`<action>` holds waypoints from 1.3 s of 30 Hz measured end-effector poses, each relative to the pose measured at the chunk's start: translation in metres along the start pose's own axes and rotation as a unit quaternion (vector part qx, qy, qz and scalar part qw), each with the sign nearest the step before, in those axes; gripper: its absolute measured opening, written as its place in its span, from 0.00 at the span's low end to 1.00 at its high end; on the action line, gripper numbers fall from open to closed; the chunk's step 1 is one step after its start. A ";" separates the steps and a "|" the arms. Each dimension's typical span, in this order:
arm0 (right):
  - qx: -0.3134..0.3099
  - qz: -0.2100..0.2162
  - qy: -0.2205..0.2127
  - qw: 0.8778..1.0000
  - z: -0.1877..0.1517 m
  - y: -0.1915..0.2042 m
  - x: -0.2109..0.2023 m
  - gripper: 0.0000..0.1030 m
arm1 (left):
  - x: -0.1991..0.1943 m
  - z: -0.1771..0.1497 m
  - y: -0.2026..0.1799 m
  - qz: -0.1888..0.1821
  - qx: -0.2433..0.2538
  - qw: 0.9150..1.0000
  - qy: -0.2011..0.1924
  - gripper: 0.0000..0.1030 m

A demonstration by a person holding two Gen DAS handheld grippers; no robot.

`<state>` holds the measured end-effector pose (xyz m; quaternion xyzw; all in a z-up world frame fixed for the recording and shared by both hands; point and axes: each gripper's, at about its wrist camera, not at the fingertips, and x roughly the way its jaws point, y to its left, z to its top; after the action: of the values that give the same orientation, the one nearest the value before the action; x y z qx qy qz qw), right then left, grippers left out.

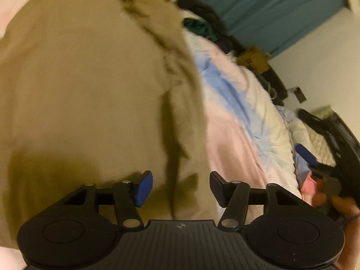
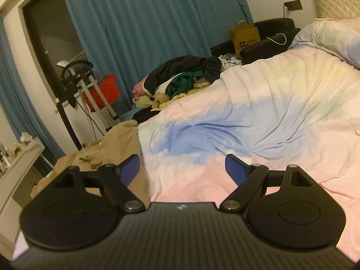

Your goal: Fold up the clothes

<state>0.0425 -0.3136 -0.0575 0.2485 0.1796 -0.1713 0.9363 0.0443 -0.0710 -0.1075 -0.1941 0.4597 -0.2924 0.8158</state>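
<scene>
A tan garment (image 1: pixel 85 85) lies spread on the bed and fills most of the left wrist view, with a folded ridge along its right side. My left gripper (image 1: pixel 181 187) is open and empty just above the garment's near part. In the right wrist view the same tan garment (image 2: pixel 117 144) lies bunched at the bed's left edge. My right gripper (image 2: pixel 182 168) is open and empty over the pastel duvet (image 2: pixel 258 117), to the right of the garment. The right gripper also shows at the right edge of the left wrist view (image 1: pixel 310 157).
A heap of dark, green and pink clothes (image 2: pixel 180 81) lies at the far side of the bed. Behind it hang blue curtains (image 2: pixel 146 22). A brown paper bag (image 2: pixel 244 37) and a black sofa (image 2: pixel 270 45) stand at the back. A white rack (image 2: pixel 90 90) stands left of the bed.
</scene>
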 end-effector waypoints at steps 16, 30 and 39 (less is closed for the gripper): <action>-0.045 -0.003 0.023 0.999 -0.012 0.020 0.011 0.82 | 0.053 -0.062 -0.068 0.159 0.206 0.965 -0.029 0.59; -0.056 0.011 0.034 0.998 -0.017 0.031 0.008 0.82 | -0.026 -0.050 -0.016 0.193 0.097 0.976 -0.026 0.57; -0.052 0.045 0.056 0.996 -0.022 0.052 0.023 0.82 | -0.040 0.074 0.024 0.098 -0.009 0.990 -0.100 0.83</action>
<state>0.0785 -0.2646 -0.0635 0.2161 0.2288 -0.1055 0.9433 0.0994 -0.0231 -0.0590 -0.1839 0.3955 -0.1864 0.8803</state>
